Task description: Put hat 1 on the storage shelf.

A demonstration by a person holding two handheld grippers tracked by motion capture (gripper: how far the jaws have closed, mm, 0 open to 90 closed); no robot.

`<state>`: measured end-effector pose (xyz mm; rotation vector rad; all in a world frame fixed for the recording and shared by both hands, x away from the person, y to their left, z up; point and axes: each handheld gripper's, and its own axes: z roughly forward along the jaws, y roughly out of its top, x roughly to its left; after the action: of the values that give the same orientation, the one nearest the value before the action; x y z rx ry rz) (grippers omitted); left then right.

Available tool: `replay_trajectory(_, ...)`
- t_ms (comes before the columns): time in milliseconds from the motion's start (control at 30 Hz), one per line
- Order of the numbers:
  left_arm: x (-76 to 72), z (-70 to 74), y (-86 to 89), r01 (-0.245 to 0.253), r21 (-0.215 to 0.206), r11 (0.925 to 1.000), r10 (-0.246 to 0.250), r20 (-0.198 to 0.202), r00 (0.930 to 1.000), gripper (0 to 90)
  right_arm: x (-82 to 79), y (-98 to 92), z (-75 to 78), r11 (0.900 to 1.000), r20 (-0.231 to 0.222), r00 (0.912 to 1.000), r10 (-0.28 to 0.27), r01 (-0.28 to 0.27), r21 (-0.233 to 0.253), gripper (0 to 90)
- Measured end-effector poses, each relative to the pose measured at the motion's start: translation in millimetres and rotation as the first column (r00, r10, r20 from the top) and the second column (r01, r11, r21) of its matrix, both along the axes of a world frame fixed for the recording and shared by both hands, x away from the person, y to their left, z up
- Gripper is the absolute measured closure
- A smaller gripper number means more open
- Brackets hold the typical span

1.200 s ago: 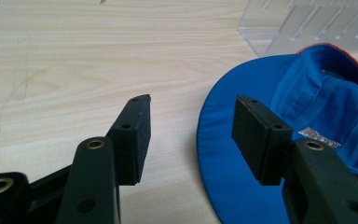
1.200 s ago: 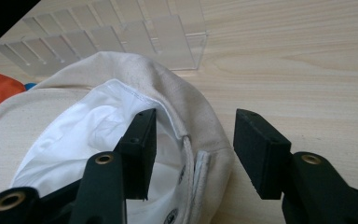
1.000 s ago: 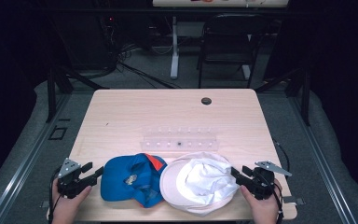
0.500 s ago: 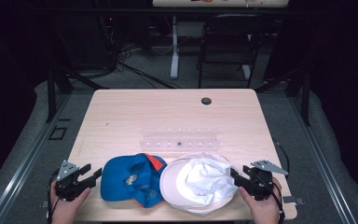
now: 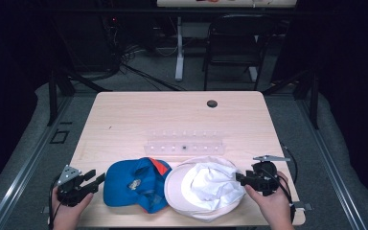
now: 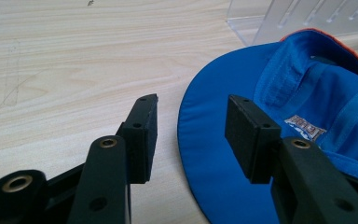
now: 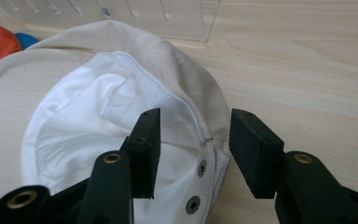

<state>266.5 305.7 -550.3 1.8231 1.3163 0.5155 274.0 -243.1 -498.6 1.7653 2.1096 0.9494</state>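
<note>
Two caps lie upside down near the table's front edge. The blue cap (image 5: 136, 184), with an orange trim, is on the left; the cream cap (image 5: 206, 189) with a white lining is on the right. My left gripper (image 5: 96, 180) is open, its jaws straddling the blue cap's brim (image 6: 205, 140) edge. My right gripper (image 5: 239, 179) is open too, its jaws on either side of the cream cap's rear rim (image 7: 200, 126), by the snap strap.
A clear plastic rack (image 5: 184, 143) stands just behind the caps. A dark cable hole (image 5: 212, 103) sits at the far side of the wooden table (image 5: 139, 115). Black chair and desk legs stand beyond the table.
Both grippers have edged inward toward their caps; the right one now reaches the cream cap's rim. The caps have not moved.
</note>
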Motion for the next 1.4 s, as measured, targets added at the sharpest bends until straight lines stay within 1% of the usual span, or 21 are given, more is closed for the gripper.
replay_trajectory(33,0.1,-0.1,-0.1,0.000,-0.001,1.0000,0.000,-0.001,1.0000,54.4,3.8,-1.9,5.2,1.000,-0.041,0.9990,0.018,-0.018,0.005,55.7)
replay_trajectory(100,0.1,-0.4,-0.7,-0.002,0.000,1.0000,0.002,0.001,1.0000,54.4,7.8,-4.0,9.2,0.999,-0.084,0.9960,0.032,-0.032,-0.002,55.7)
replay_trajectory(167,0.1,-0.5,-0.9,0.000,0.003,1.0000,0.000,0.000,1.0000,54.3,9.8,-4.7,10.6,0.999,-0.098,0.9945,0.038,-0.038,0.001,55.6)
replay_trajectory(300,-0.3,-1.2,-3.2,0.001,0.017,0.9999,-0.001,0.000,1.0000,54.0,19.5,-7.2,16.9,0.999,-0.177,0.9830,0.047,-0.043,0.023,55.5)
replay_trajectory(367,-0.3,-1.2,-3.7,0.003,0.018,0.9998,-0.003,0.000,1.0000,53.9,21.4,-7.1,17.7,0.999,-0.191,0.9804,0.050,-0.047,0.021,55.5)
replay_trajectory(433,0.0,-2.0,-5.7,0.011,0.020,0.9997,-0.012,0.012,0.9999,53.1,26.7,-6.9,18.0,0.998,-0.245,0.9679,0.058,-0.065,-0.021,55.6)
replay_trajectory(500,0.0,-1.5,-5.7,0.020,0.031,0.9993,-0.020,0.005,0.9998,52.4,28.0,-6.6,17.1,0.997,-0.253,0.9659,0.055,-0.066,-0.035,55.6)
replay_trajectory(533,-0.2,-1.6,-6.4,0.018,0.041,0.9990,-0.018,0.002,0.9998,51.5,31.3,-8.1,14.2,0.996,-0.286,0.9566,0.058,-0.075,-0.047,55.6)
replay_trajectory(633,-0.8,-2.0,-7.1,0.020,0.042,0.9989,-0.020,0.003,0.9998,51.5,35.1,-8.9,9.4,0.996,-0.320,0.9451,0.064,-0.082,-0.042,56.1)
replay_trajectory(667,-0.6,-2.1,-7.5,0.018,0.041,0.9990,-0.018,0.006,0.9998,51.5,36.0,-8.1,7.0,0.997,-0.319,0.9462,0.052,-0.070,-0.043,56.5)
replay_trajectory(767,0.8,-3.5,-8.7,0.007,0.036,0.9993,-0.008,0.008,0.9999,51.5,39.9,-7.3,2.4,0.998,-0.342,0.9390,0.036,-0.051,-0.035,59.5)
replay_trajectory(833,0.9,-4.3,-8.7,0.011,0.038,0.9992,-0.011,-0.003,0.9999,51.5,42.7,-8.2,0.9,0.998,-0.374,0.9265,0.040,-0.058,-0.037,63.7)
replay_trajectory(967,0.5,-3.6,-8.0,0.016,0.034,0.9993,-0.016,-0.002,0.9999,51.6,44.5,-5.2,-3.1,0.999,-0.391,0.9203,0.022,-0.031,-0.017,71.2)
replay_trajectory(1000,0.3,-3.0,-7.4,0.017,0.038,0.9991,-0.017,-0.004,0.9999,51.7,45.1,-4.7,-3.2,0.999,-0.410,0.9116,0.030,-0.040,-0.017,73.7)
replay_trajectory(1067,-0.1,-2.5,-6.4,0.019,0.036,0.9992,-0.018,-0.010,0.9998,51.9,45.3,-2.7,-4.5,0.999,-0.426,0.9041,0.030,-0.044,-0.023,76.5)
replay_trajectory(1100,-0.3,-2.4,-6.1,0.020,0.037,0.9991,-0.019,-0.013,0.9997,52.0,45.6,-2.4,-4.1,0.998,-0.437,0.8987,0.038,-0.053,-0.024,77.3)
replay_trajectory(1167,-0.3,-2.2,-6.0,0.022,0.037,0.9991,-0.021,-0.012,0.9997,52.0,45.7,-0.5,-2.7,0.999,-0.433,0.9012,0.026,-0.036,-0.014,78.8)
replay_trajectory(1200,-0.1,-2.4,-6.3,0.024,0.033,0.9992,-0.023,-0.006,0.9997,52.1,47.1,-2.1,-0.2,0.999,-0.448,0.8928,0.044,-0.053,-0.008,79.2)
replay_trajectory(1267,-0.3,-1.5,-6.5,0.026,0.038,0.9989,-0.025,-0.008,0.9996,52.1,47.8,-2.3,1.8,0.999,-0.456,0.8892,0.043,-0.050,-0.004,79.4)
replay_trajectory(1300,-0.5,-1.3,-6.9,0.025,0.037,0.9990,-0.025,-0.007,0.9997,52.1,48.9,-3.1,5.1,0.998,-0.471,0.8806,0.049,-0.055,0.001,79.7)
replay_trajectory(1400,-1.1,-1.9,-8.4,0.024,0.036,0.9991,-0.024,0.003,0.9997,52.2,49.5,-0.7,10.4,0.999,-0.490,0.8704,0.047,-0.051,0.006,80.1)
